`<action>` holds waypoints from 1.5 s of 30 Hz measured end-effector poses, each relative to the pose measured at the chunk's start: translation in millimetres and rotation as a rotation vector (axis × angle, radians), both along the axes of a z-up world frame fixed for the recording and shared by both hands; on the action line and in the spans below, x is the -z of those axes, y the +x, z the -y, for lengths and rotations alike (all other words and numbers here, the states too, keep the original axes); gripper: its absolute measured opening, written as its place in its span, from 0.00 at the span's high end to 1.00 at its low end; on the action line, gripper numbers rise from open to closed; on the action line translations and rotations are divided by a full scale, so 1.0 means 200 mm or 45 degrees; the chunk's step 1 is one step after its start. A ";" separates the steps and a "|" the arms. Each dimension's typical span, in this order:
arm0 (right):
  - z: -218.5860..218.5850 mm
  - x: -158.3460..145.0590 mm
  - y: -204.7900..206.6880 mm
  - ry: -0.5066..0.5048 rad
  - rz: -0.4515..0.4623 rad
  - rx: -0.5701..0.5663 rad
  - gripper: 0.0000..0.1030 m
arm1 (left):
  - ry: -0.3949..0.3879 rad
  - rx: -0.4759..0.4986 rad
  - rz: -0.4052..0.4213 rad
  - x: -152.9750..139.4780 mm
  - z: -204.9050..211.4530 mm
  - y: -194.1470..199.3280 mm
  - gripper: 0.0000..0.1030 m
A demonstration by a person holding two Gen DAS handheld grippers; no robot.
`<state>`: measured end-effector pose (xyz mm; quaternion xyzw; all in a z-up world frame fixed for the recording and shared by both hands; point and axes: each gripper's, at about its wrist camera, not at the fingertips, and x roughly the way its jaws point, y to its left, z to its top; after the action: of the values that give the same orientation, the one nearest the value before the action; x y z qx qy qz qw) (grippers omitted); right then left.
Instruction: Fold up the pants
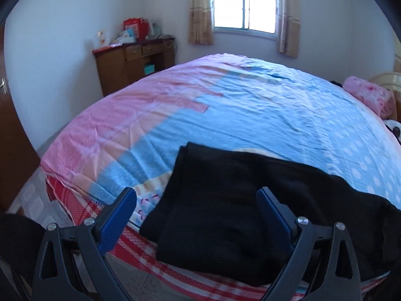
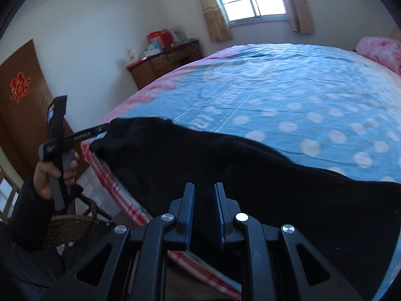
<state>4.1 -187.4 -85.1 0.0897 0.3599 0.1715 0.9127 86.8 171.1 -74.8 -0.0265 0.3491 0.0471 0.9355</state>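
A woven basket (image 2: 67, 223) stands on the floor off the bed's (image 1: 250, 115) near edge, contents hidden. The left tool (image 1: 196, 215) gapes wide, empty, over the black pants (image 1: 225, 200) along that edge. The right tool (image 2: 203, 213) stands narrowly parted, gripping nothing.

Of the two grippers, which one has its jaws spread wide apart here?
The left gripper: its blue fingers stand far apart over the black pants. The right gripper shows only a narrow gap, with no cloth pinched between its fingers.
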 end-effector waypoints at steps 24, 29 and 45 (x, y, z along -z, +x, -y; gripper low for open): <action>0.10 -0.06 -0.01 0.204 -0.042 0.117 0.84 | -0.433 0.080 -0.009 0.08 -0.13 -0.01 0.67; 0.15 0.00 0.01 0.245 -0.075 0.149 0.84 | -0.515 0.067 -0.018 0.12 -0.17 0.00 0.57; 0.14 0.01 0.02 0.255 -0.090 0.139 0.84 | -0.657 0.058 0.012 0.10 -0.23 0.02 0.76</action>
<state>7.3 -214.7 -86.2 0.2057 0.3677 0.1535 0.8938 90.6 216.2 -94.7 -0.2567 0.3457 -0.0647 0.9002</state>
